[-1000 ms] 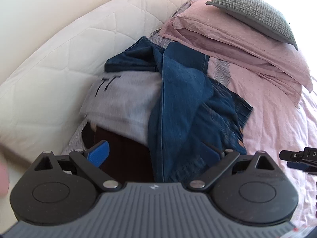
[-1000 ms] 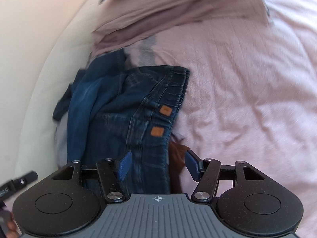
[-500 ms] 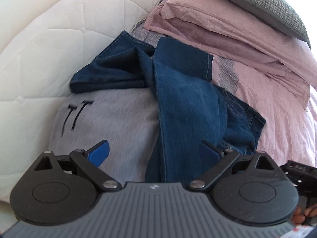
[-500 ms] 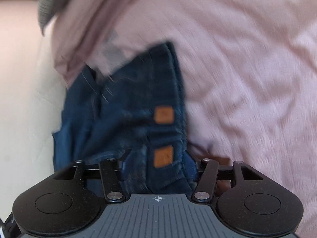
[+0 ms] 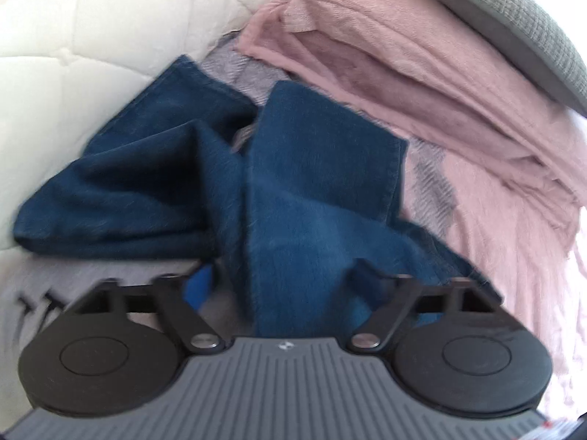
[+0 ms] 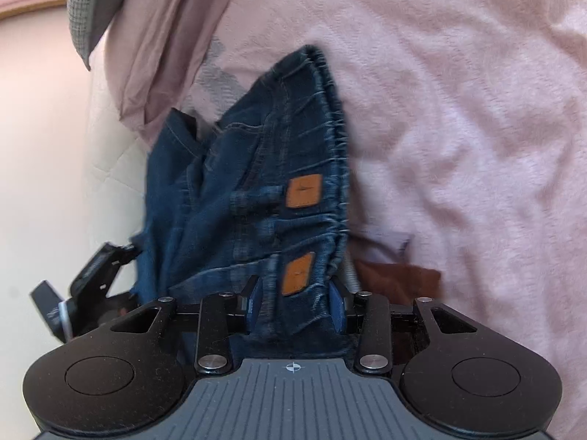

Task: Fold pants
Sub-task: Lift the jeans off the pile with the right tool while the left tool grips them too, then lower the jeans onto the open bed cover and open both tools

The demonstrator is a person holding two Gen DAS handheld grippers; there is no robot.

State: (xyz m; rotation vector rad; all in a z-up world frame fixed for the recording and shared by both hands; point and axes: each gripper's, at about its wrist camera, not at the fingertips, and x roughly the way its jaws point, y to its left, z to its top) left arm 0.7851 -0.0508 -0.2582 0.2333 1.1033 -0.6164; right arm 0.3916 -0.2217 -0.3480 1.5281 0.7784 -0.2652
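Pink bedsheet [image 6: 458,117] covers the bed, pillows stacked at the head, quilted white headboard [image 5: 73,29] alongside. Jeans [image 5: 293,190] lie crumpled near that headboard, partly over a grey garment [image 5: 110,267], legs twisted and overlapping. Right tool [image 6: 296,302] is closing on the elastic waistband, denim already bunched between the blue pads beside the lower orange patch [image 6: 297,273]. Left tool [image 5: 280,286] is closing around a leg, cloth between the pads, not visibly pinched yet. Step looks like securing two holds for a lift and shake-out. Left should bite one leg only, full pad depth; right should keep the waistband edge, not loose folds; lift clear of the grey garment.
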